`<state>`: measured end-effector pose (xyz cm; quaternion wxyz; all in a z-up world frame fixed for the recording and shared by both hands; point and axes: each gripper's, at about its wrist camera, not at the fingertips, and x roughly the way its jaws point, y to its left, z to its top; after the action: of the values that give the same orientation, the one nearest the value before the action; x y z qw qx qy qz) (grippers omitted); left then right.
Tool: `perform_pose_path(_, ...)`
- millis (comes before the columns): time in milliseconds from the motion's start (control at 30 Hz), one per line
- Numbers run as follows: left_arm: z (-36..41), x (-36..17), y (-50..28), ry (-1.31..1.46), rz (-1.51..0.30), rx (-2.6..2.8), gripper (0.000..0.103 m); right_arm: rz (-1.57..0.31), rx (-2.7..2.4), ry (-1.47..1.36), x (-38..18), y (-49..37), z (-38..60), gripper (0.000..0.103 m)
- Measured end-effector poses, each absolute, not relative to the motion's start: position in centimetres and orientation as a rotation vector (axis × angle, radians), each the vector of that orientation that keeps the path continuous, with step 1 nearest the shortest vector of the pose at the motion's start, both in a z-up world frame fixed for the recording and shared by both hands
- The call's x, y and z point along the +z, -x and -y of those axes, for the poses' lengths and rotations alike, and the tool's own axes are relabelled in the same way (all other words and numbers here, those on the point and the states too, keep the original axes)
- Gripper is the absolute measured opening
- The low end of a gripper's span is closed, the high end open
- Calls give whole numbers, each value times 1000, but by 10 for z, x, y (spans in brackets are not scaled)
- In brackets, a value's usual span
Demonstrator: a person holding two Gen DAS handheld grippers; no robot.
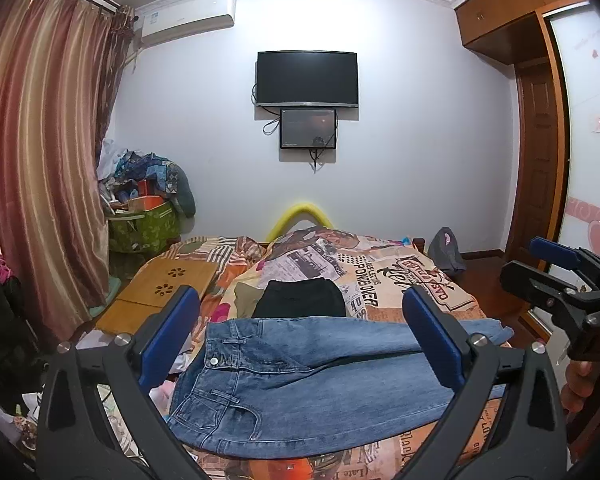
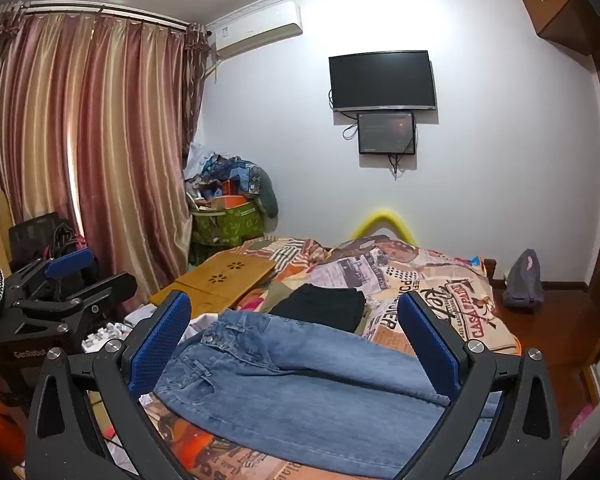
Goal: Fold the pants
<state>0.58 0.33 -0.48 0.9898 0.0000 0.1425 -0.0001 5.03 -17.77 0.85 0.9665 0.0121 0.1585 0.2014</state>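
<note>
A pair of blue jeans lies flat across the near end of the bed, waistband to the left and legs to the right; the right wrist view shows them too. My left gripper is open and empty above the jeans. My right gripper is open and empty above them as well. The right gripper also shows at the right edge of the left wrist view. The left gripper shows at the left of the right wrist view.
A folded black garment lies on the patterned bedspread just beyond the jeans. A wooden lap table sits on the bed's left side. A green bin of clutter and curtains stand at left; a wardrobe stands at right.
</note>
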Motion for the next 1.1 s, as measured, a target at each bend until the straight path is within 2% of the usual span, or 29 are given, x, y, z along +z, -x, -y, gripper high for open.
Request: perform_pose_path(1100, 0, -6, -3, 15, -275, -11, 103, -312, 400, -25, 10, -49, 179, 103)
